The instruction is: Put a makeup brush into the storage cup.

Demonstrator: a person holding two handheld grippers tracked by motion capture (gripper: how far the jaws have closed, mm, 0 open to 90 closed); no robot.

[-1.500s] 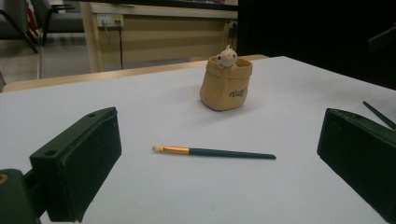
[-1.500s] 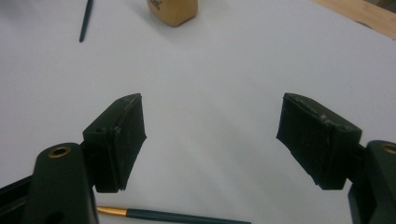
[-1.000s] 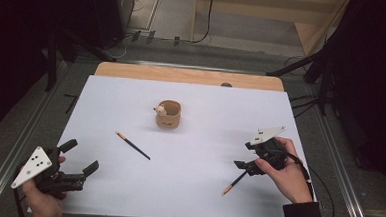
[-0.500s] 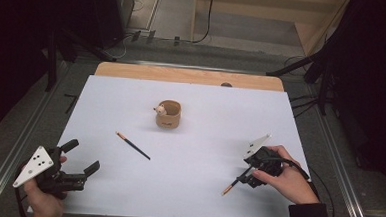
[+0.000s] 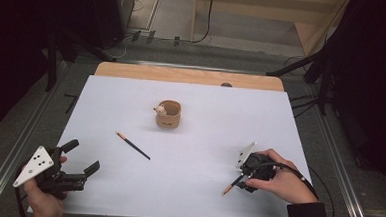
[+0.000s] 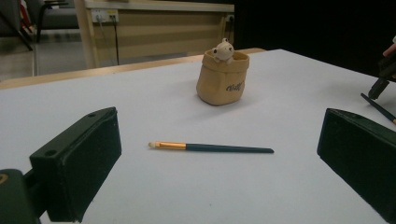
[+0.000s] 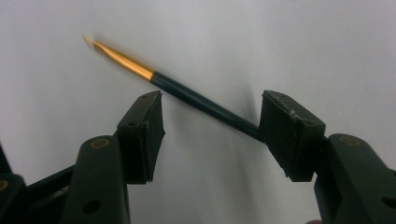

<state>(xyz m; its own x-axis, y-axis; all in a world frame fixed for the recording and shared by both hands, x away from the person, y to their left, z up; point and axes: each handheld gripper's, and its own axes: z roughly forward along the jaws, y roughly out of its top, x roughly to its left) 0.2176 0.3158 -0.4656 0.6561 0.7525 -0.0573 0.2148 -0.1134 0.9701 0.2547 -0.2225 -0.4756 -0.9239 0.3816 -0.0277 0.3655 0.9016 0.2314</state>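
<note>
The right tongs (image 7: 210,123) are lowered over the near brush (image 7: 187,95) on the desk (image 5: 202,189); their jaws have just been closing, yet stay apart astride its handle. Taken slantwise, it could be rolled aside or pinched crookedly. That straddle is given by the right gripper view. In the left gripper view, the idle left tongs (image 6: 219,163) gape towards the far brush (image 6: 210,148) and the pouch (image 6: 222,79).
</note>
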